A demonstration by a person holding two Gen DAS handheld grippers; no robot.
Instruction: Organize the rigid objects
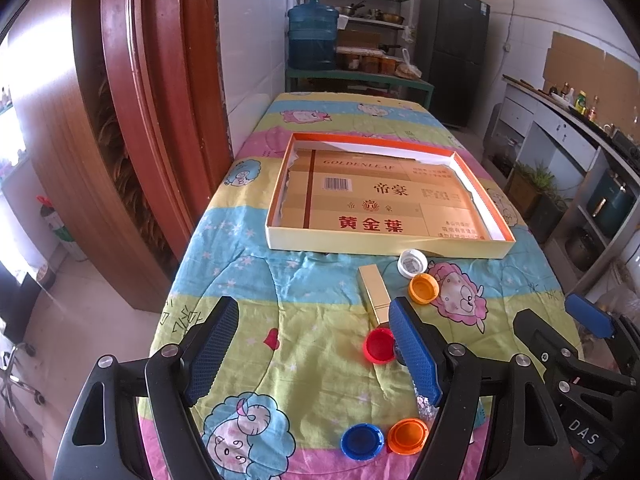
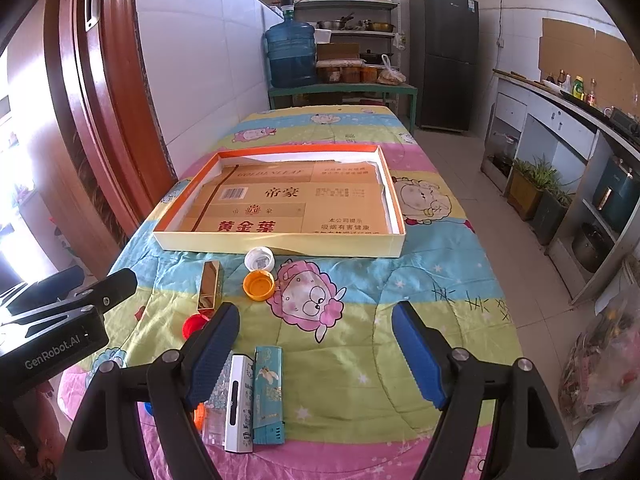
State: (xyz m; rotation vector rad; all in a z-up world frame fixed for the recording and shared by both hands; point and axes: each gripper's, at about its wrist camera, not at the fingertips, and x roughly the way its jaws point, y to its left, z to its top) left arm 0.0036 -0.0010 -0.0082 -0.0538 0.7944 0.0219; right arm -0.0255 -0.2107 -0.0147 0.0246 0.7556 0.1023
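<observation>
A shallow orange-rimmed box lid (image 1: 390,246) (image 2: 280,245) lies open on the cartoon bedspread. In front of it lie a white cap (image 1: 412,263) (image 2: 259,259), an orange cap (image 1: 423,288) (image 2: 259,285), a gold box (image 1: 373,290) (image 2: 210,288) and a red cap (image 1: 378,346) (image 2: 193,325). A blue cap (image 1: 362,441) and another orange cap (image 1: 407,436) lie nearer. Three lighters, white (image 2: 239,402), teal (image 2: 269,394) and a clear one (image 2: 214,420), lie by my right gripper's left finger. My left gripper (image 1: 312,348) and right gripper (image 2: 316,354) are both open and empty above the cloth.
A red wooden door (image 1: 132,120) stands left of the table. A water jug (image 2: 291,54), shelves and a fridge (image 2: 444,56) stand beyond the far end. A counter with planters (image 2: 532,188) and bags (image 2: 600,360) lines the right side.
</observation>
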